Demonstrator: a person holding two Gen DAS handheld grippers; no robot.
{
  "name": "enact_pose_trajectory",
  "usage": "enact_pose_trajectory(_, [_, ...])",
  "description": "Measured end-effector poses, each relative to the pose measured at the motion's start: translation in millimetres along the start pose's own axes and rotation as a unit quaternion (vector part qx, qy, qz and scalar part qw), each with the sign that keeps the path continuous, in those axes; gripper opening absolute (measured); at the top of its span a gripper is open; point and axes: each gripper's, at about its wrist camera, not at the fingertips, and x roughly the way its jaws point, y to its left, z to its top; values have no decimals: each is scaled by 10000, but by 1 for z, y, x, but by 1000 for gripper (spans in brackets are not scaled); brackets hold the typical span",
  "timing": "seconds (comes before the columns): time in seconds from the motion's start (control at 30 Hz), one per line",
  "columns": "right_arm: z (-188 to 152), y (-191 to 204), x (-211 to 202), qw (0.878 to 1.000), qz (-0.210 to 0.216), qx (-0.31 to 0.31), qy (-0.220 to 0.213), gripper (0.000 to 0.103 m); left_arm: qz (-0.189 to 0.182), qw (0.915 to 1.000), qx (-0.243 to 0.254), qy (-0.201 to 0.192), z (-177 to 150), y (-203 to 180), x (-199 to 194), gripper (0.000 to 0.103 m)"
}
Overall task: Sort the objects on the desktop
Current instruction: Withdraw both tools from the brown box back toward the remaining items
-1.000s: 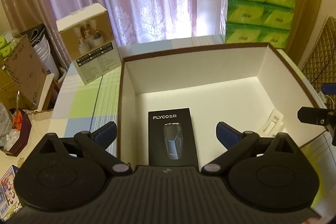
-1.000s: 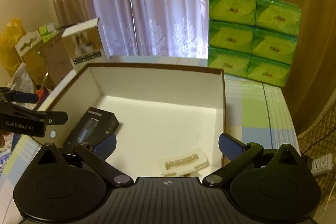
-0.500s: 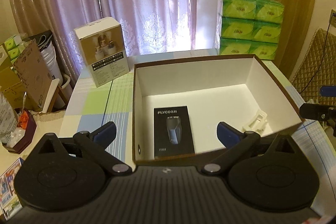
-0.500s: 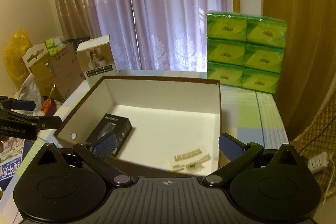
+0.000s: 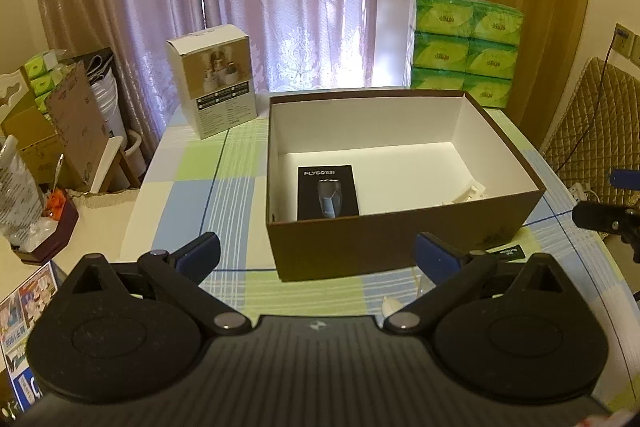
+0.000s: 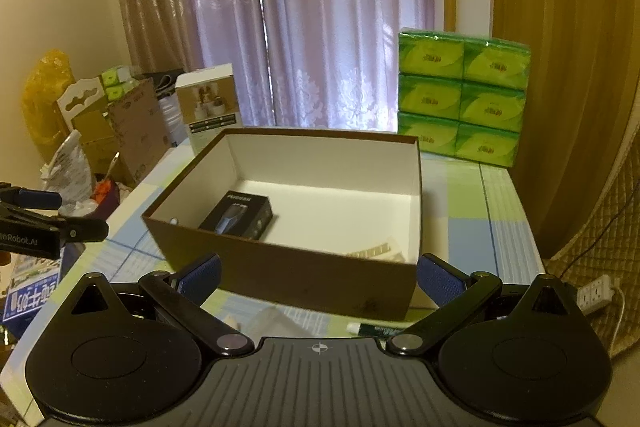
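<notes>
Left wrist view: the left gripper (image 5: 316,253) hovers spread and empty over the table's near edge, facing the brown box (image 5: 400,245); the right gripper (image 6: 318,275) hovers likewise spread.

You see a box (image 5: 400,243) brown outside and white inside, holding a black shaver carton (image 5: 327,191) and a cream plastic piece (image 5: 468,193). The tablecloth (image 5: 224,167) is checked green, blue and white; at its far right corner stand 6 green tissue packs (image 5: 464,51).
</notes>
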Motion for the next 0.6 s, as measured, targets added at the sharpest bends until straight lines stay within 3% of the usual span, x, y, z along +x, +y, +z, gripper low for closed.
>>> enact_pose_trajectory(0.6, [-39, 15, -35, 9998, 148, -20, 149, 101, 0, 9997, -216, 136, -45, -8, -46, 102])
